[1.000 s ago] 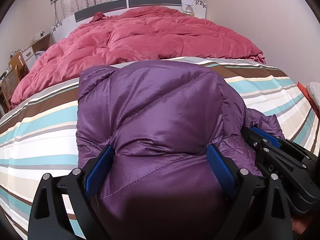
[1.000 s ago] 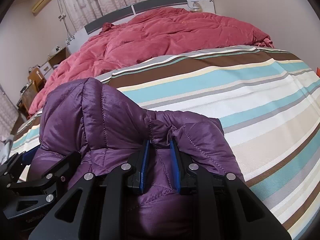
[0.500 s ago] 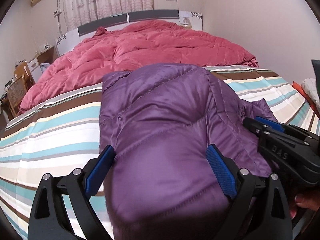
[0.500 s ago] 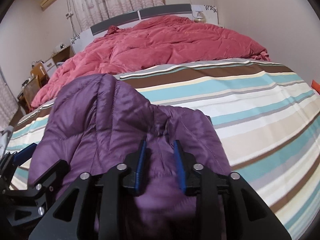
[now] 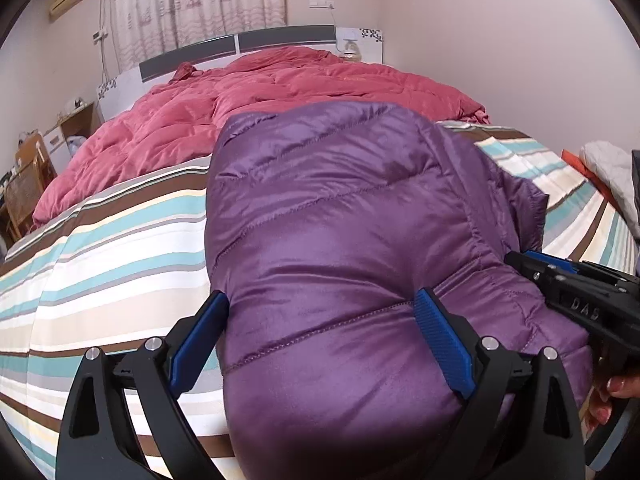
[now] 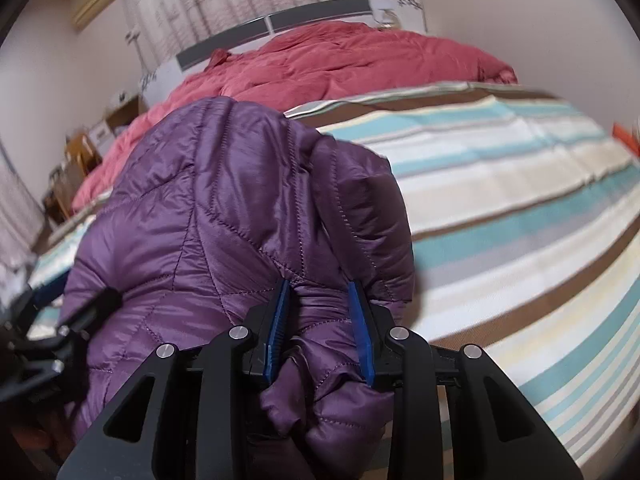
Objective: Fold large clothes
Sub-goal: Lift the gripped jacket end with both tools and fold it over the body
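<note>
A purple quilted jacket [image 5: 340,208] lies bunched on the striped bed sheet [image 5: 120,240]. My left gripper [image 5: 320,300] has its jaws set wide around a thick fold of the jacket, with both blue pads pressing into its sides. My right gripper [image 6: 318,286] holds a narrower bunch of the jacket [image 6: 224,208] near its right edge, and fabric fills the gap between its pads. The right gripper [image 5: 576,292] also shows at the right of the left wrist view, with a hand [image 5: 616,392] below it. The left gripper [image 6: 60,320] shows at the left edge of the right wrist view.
A rumpled red quilt [image 5: 280,112] covers the far half of the bed up to the headboard [image 5: 240,46]. Wooden furniture [image 5: 28,184] stands left of the bed. A white cloth [image 5: 612,168] lies at the right edge. Bare striped sheet [image 6: 500,200] spreads right of the jacket.
Both grippers have moved across the bed with the jacket still between their pads. The jacket now sits further right in the left wrist view. The gap between the right gripper's pads has widened.
</note>
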`<state>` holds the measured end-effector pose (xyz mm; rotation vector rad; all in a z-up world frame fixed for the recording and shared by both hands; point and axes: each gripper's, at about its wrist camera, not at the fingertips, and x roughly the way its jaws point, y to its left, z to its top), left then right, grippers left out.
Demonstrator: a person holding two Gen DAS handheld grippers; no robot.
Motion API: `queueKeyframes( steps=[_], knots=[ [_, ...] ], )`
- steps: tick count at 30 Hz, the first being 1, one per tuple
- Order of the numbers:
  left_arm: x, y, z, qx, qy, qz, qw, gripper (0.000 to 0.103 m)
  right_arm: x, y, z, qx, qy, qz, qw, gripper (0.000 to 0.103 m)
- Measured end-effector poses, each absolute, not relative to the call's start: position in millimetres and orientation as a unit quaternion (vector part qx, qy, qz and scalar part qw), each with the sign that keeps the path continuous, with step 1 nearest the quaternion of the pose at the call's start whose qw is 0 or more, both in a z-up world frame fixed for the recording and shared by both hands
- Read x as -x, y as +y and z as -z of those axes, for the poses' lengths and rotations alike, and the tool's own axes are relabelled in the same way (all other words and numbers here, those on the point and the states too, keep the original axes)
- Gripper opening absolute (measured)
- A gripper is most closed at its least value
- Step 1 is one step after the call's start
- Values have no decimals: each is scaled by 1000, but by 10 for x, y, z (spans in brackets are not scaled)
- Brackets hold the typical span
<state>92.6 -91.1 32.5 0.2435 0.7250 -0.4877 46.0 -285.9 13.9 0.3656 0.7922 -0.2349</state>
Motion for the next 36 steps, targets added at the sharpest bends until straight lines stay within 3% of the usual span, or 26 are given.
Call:
queueKeyframes(
  steps=[14,16,18,36],
  knots=[
    [-973,-785,-367,-78,375,231,894,101,-517,-2889,-263,-160,380,106,905,35],
    [-953,-745,-393,-78,374,228,896,101,-454,-2889,-314,-165,377,107,905,45],
    [-932,-695,-415,-80,371,225,898,101,-372,-2891,-362,-165,372,122,905,65],
    [-1068,-414,-436,-41,423,252,869,101,-225,-3150,-242,-300,402,70,862,66]
  ],
)
